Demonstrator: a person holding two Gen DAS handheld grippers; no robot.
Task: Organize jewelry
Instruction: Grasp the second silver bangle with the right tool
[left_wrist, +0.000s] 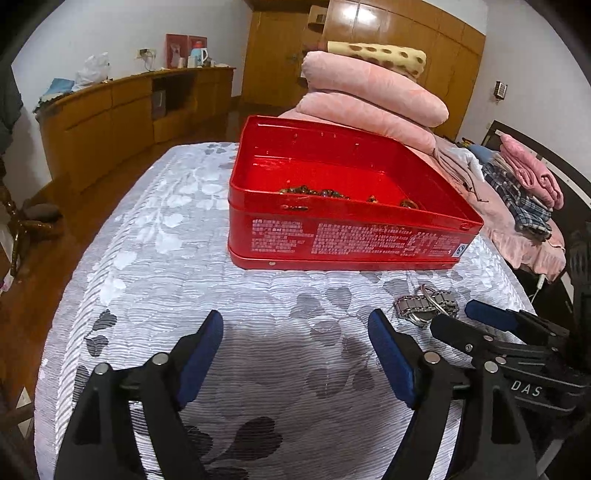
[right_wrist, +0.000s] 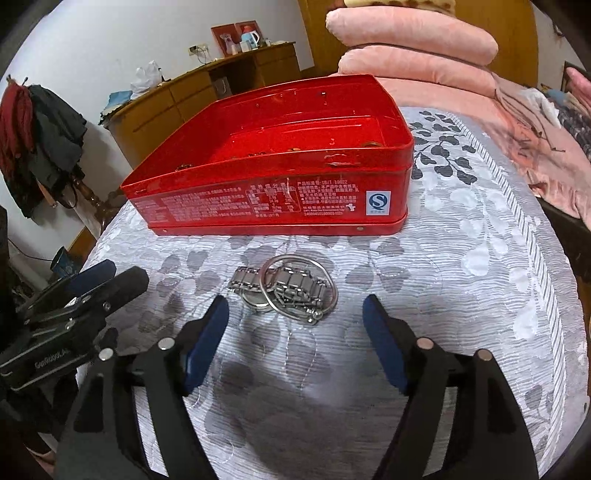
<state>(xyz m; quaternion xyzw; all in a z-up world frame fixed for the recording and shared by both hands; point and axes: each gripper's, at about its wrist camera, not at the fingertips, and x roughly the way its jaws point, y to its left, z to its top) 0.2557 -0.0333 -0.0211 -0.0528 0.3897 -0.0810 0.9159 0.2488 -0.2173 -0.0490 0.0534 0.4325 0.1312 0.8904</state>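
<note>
The left gripper (left_wrist: 295, 354) is hovering with its jaws spread wide and holding nothing, over the bare grey-and-white leaf-patterned cloth (left_wrist: 155, 236). Farther back, the open red tin (left_wrist: 343, 236) is sitting with its long side running left to right, beaded jewelry (left_wrist: 314, 192) lying inside. At the right, the right gripper (right_wrist: 295, 321) is likewise gaping empty just near of the steel watch (right_wrist: 280, 288), whose band is stretching left to right under a silver bangle (right_wrist: 299, 288).

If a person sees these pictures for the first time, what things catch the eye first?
First, the open red tin in the middle of the grey patterned bedspread, with beaded jewelry inside. Then the silver watch and rings lying before it, just ahead of the open right gripper.
</note>
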